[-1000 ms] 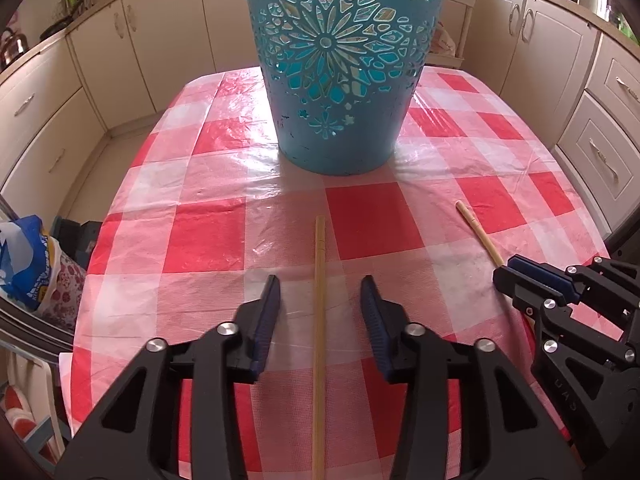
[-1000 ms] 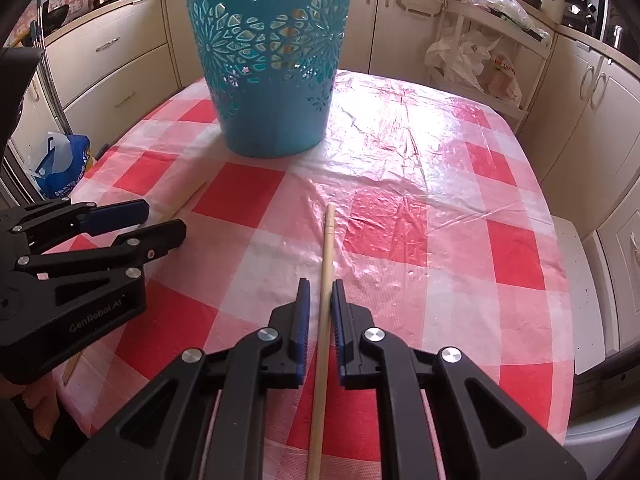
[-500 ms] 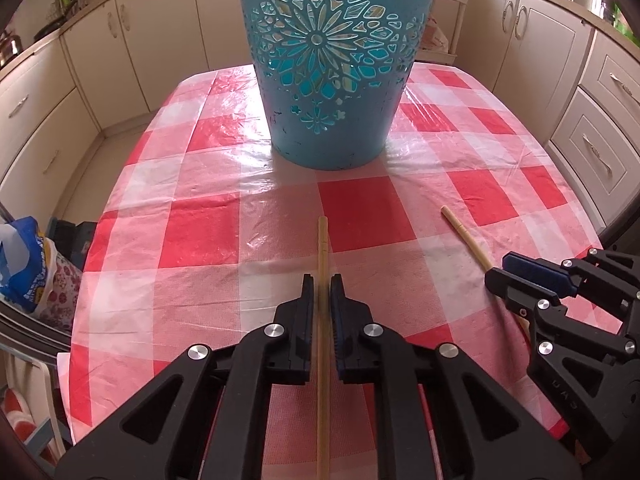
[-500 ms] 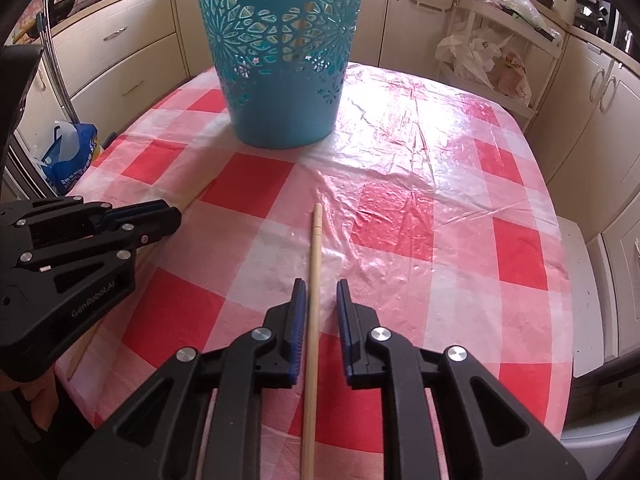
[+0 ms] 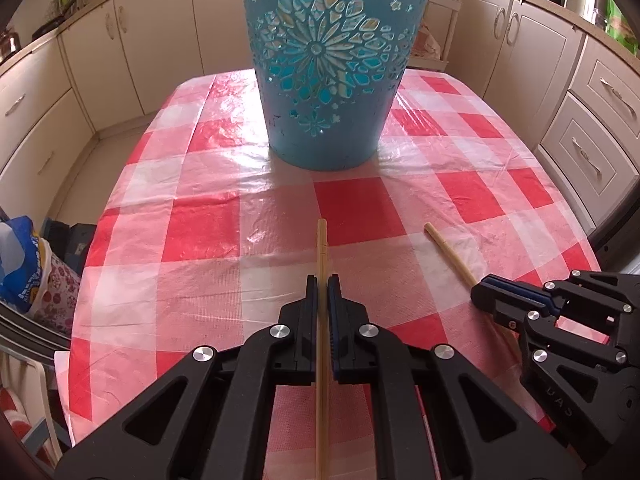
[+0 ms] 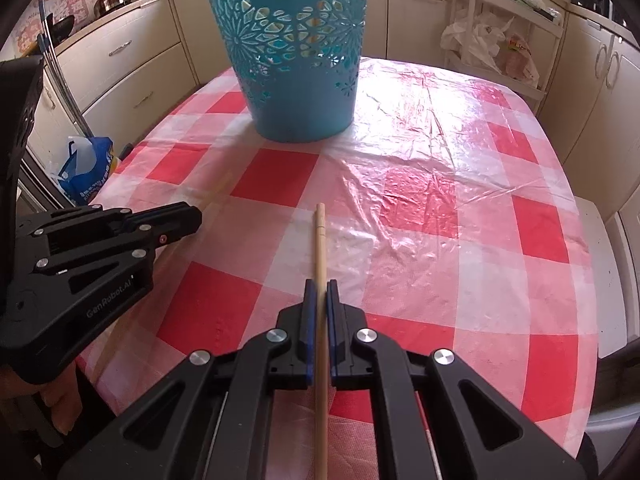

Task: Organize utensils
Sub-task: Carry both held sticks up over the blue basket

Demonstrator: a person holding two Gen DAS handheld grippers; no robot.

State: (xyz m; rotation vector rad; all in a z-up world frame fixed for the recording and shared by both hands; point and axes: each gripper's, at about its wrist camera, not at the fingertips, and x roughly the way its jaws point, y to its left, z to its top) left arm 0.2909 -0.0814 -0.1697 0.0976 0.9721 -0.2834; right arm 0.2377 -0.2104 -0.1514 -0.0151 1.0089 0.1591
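Left gripper [image 5: 323, 280] clenched on one chopstick [image 5: 322, 248], right gripper [image 6: 321, 285] on the other [image 6: 319, 236], both aimed toward the blue basket [image 5: 328, 64] for dropping in.

bright daylight, glare on plastic tablecloth [image 6: 432, 148], fisheye bending, dark corners, sharp focus.

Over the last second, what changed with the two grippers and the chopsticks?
Both sets of jaws have just been closing: the left gripper now clamps its chopstick, where a second ago it stood wide open around it, and the right gripper has pinched the other chopstick. The blue basket and checked tablecloth are unchanged.
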